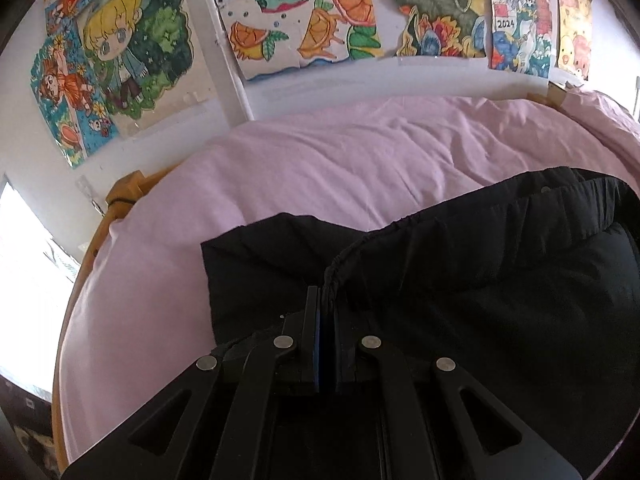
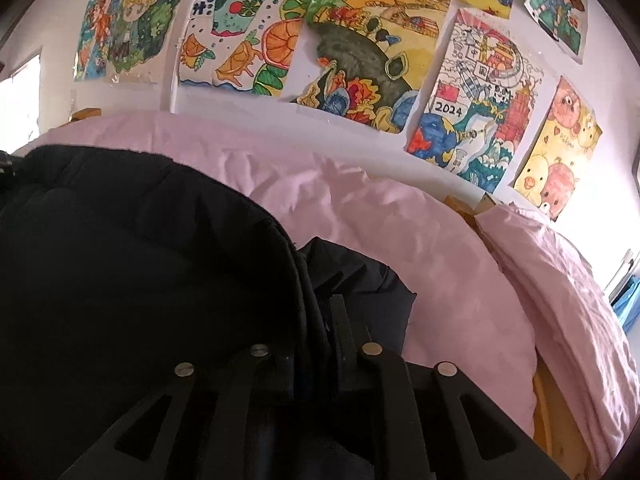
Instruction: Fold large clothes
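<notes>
Black linkage arms fill the bottom of both views. Left claw [image 1: 326, 300] is pinched together on the gathered elastic hem of the black padded garment [image 1: 500, 280]; blue pad edge visible against the fabric. Right claw [image 2: 324, 312] is buried in folds of the same garment [image 2: 140, 260]: fabric sits between its fingers, gap looks narrow, can't tell if the pads actually press.

Garment lies on the bed, spread between my two claws, one flat corner sticking out past the left claw onto the pink sheet [image 1: 360, 160]. Sheet is wrinkled and covers the whole mattress. Wooden bed frame [image 1: 120, 196] shows at the left edge. Pink pillow or bunched bedding [image 2: 560, 280] sits at the right end.

White wall [image 1: 312, 88] runs right behind the bed, taped over with coloured drawings [image 2: 360, 60]: cartoon figures, orange slices, one marked 2024. Bright window light [image 1: 24, 260] at far left.
</notes>
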The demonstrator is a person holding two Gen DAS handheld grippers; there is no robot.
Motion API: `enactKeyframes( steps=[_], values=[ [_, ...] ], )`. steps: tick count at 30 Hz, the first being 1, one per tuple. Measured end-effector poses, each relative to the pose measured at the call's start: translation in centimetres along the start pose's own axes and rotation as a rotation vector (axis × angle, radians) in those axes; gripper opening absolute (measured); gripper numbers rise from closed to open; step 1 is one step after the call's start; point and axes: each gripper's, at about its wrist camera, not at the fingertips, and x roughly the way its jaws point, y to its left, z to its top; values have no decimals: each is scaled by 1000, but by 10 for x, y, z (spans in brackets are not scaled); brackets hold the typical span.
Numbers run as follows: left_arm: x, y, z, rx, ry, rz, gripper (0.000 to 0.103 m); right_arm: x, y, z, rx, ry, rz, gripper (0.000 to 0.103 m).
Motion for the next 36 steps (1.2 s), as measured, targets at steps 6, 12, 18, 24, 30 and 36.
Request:
enactKeyframes(
  steps=[6,12,18,24,30,36],
  values=[
    [11,-4,0,-11,6,12,5,7,0,-3,9,5,16,16],
    [9,-1,4,-61,31,6,7,6,-7,-1,30,-1,54,23],
    [1,4,8,-93,36,3,18,-5,-27,-2,48,-45,22,77],
    [-20,24,11,-173,-59,28,83,1,-65,-11,195,-11,72,77],
    [-22,43,6,-185,-38,-7,83,12,-86,-24,349,31,219,77],
    [-24,89,-20,-290,-56,-118,83,23,-104,-37,483,54,309,63]
  ],
)
